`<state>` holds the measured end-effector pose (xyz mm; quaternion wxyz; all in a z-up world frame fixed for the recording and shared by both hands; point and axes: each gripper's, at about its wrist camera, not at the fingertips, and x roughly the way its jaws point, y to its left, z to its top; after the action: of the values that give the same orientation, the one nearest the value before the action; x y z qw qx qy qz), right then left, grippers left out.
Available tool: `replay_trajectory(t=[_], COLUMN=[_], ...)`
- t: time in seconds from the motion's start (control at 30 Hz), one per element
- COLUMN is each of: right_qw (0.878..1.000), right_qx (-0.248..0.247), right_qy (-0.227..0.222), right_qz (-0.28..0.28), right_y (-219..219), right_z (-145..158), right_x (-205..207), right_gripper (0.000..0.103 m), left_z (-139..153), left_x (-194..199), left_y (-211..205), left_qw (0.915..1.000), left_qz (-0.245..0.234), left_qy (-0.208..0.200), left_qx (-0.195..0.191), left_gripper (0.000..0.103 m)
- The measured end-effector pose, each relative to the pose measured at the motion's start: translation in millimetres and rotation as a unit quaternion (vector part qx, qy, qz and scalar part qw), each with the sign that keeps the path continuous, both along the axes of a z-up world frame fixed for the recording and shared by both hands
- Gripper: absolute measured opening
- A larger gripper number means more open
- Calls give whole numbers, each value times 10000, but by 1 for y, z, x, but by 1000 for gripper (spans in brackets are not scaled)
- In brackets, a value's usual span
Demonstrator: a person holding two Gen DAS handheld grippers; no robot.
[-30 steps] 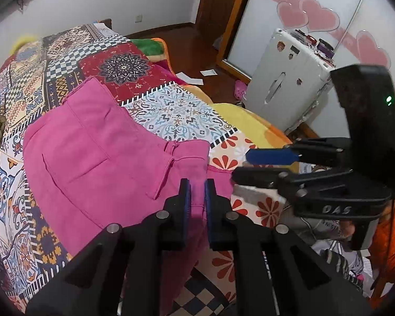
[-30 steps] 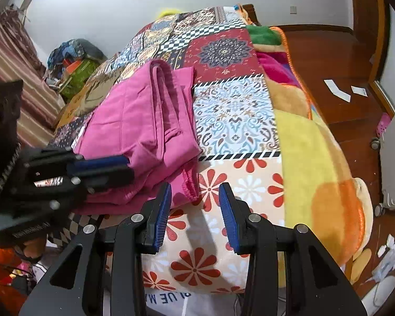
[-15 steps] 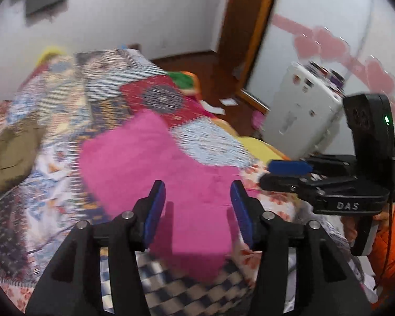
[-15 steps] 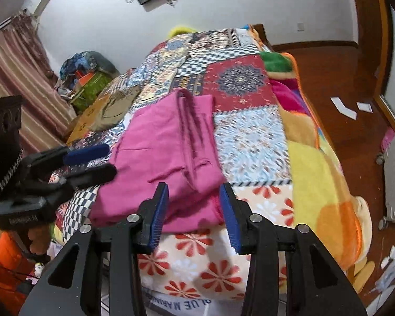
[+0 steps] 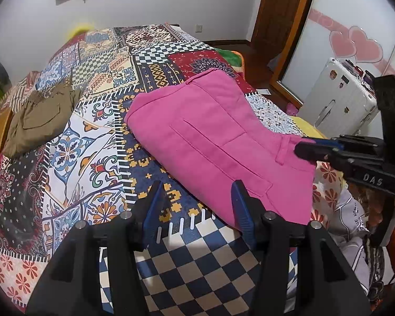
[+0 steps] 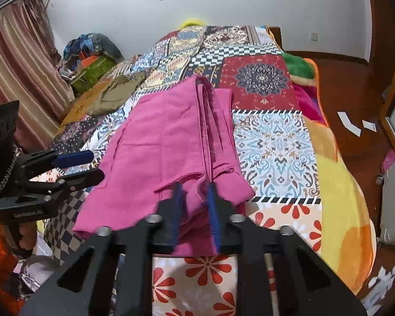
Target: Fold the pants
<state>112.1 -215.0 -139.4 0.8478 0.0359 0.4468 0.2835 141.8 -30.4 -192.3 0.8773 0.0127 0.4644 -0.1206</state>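
The pink pants [image 5: 218,142] lie folded in a thick stack near the foot of the bed [image 5: 97,137], close to the edge so both hands can reach them. The right tool [image 6: 194,200] has just been closing and now pinches the near right corner layers (probably to lift them for the next fold). The left tool [image 5: 197,208] stands half open with only quilt between its pads, just beside the stack's left edge, likely lining up a matching grip.
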Motion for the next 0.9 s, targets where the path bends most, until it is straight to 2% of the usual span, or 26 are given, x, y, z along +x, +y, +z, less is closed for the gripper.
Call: replay_trajectory(t=[0.23, 0.4, 0.63, 0.77, 0.9], right_qw=[9987, 9966, 9966, 9957, 9946], right_qx=[66, 0, -426, -712, -898], right_qy=[-502, -822, -603, -333, -252], right_qz=[-18, -102, -365, -485, -461], right_y=[2, 2, -5, -7, -8], right_z=[24, 35, 2, -22, -24], right_x=[-8, -7, 11, 23, 20], right_gripper=[11, 11, 10, 10, 13], left_z=[-1, 3, 2, -2, 1], left_x=[3, 2, 1, 0, 1], left_y=[2, 2, -7, -13, -11], left_qw=[9998, 9997, 9998, 9998, 9999], left_qz=[89, 97, -29, -108, -106], left_qy=[96, 71, 76, 104, 3], left_qx=[-117, -203, -171, -106, 49], left_gripper=[59, 67, 75, 75, 75])
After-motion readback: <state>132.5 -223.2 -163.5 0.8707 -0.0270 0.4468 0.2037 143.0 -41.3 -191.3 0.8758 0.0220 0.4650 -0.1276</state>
